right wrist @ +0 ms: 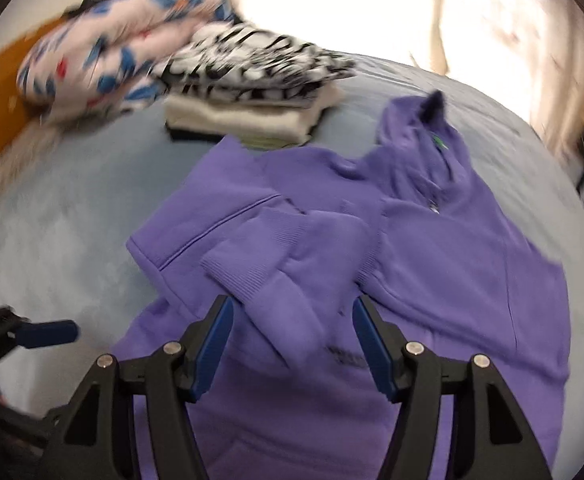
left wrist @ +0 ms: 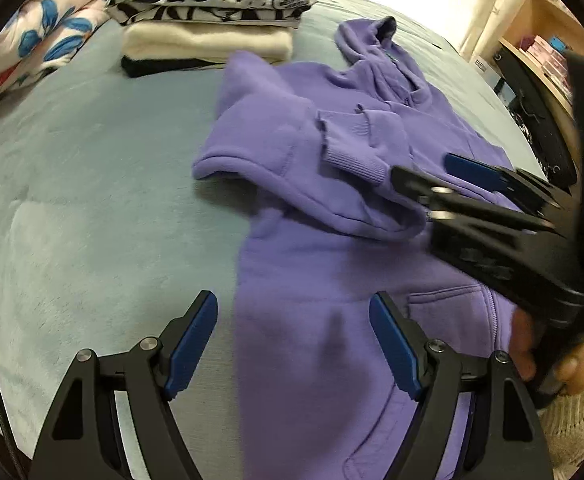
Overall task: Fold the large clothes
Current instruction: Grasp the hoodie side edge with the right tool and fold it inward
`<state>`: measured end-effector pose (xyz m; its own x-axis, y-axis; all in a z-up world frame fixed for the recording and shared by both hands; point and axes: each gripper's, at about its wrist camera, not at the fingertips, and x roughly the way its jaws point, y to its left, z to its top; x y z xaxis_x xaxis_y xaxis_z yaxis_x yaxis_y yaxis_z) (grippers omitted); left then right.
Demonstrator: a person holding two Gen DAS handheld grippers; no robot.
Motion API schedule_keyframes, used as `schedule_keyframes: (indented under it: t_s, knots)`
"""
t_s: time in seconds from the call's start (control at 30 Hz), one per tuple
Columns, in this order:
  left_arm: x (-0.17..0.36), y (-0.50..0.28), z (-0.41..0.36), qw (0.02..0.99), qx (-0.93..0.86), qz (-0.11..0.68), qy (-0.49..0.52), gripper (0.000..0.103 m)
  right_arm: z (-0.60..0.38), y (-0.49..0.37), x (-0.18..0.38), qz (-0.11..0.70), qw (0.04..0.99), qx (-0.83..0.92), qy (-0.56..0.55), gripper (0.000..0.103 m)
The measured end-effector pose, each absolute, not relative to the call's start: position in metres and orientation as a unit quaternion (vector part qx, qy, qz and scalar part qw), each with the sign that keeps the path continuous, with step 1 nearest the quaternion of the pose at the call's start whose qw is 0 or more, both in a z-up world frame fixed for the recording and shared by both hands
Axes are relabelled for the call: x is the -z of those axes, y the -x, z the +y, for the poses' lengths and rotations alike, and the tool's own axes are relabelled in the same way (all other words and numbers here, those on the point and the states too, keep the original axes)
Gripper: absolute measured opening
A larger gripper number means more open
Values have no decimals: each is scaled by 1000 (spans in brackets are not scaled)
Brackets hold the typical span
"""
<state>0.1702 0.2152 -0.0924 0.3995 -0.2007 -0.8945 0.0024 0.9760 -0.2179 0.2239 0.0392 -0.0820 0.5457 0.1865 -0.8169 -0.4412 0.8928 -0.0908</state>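
Both grippers hang empty over the bed [left wrist: 72, 208]. Left gripper [left wrist: 293, 344] has its jaws apart with nothing between them, above the near left edge of the purple hoodie [left wrist: 331, 280]. Right gripper [right wrist: 292, 340] also stands apart, above the hoodie's near middle, holding nothing.

Judging by how the hoodie lies, the fold is partly done: both sleeves are already laid in across the chest, their 2 ribbed cuffs [right wrist: 252, 264] close together. The hood [left wrist: 375, 40] lies flat at the far end and the hem is nearest. Folding the body end to end and moving it to the stack of folded clothes [left wrist: 208, 28] at the far left appears to remain.

Bold black lettering covers the stack's top garment, but it is not readable; small dark print on the hoodie's front is blurred.
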Motion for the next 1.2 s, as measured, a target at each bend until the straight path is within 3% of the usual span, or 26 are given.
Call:
schedule_keyframes:
  t_s: [0.2,0.23,0.27,0.33,0.5,0.6,0.7,0.73,0.77,0.8,0.93,1.2]
  knots:
    - [105,-170,224,826,56,552,99,77,62,-245,124,474,835,-137,241,62]
    - [107,-171,225,824,55,554,100,77,61,-248,123,476,836,-134,239,45]
    - [109,-172,227,823,52,557,102,77,59,-251,119,480,835,-140,229,10]
    - [111,-173,228,821,50,559,105,77,53,-256,96,473,846,-157,188,11]
    - [111,-178,222,823,53,556,103,77,6,-259,-4,365,910,-178,84,11]
    - [109,-179,218,825,61,553,103,77,-44,-263,-29,322,936,-140,41,12]
    - [112,-182,211,823,70,555,99,77,-102,-275,-10,340,937,-76,12,17]
    - [114,-183,208,822,71,557,96,77,-125,-282,9,371,927,-60,0,29]
    - [116,-185,204,820,74,560,90,77,-140,-286,26,397,917,-49,-8,51]
    - [116,-187,200,819,75,563,85,77,-159,-290,49,432,901,-34,-15,59]
    - [107,-203,193,824,82,557,57,77,-214,-285,95,502,862,-20,-62,60]
    - [98,-305,194,833,75,545,53,77,-249,-324,93,501,859,-29,-101,61]
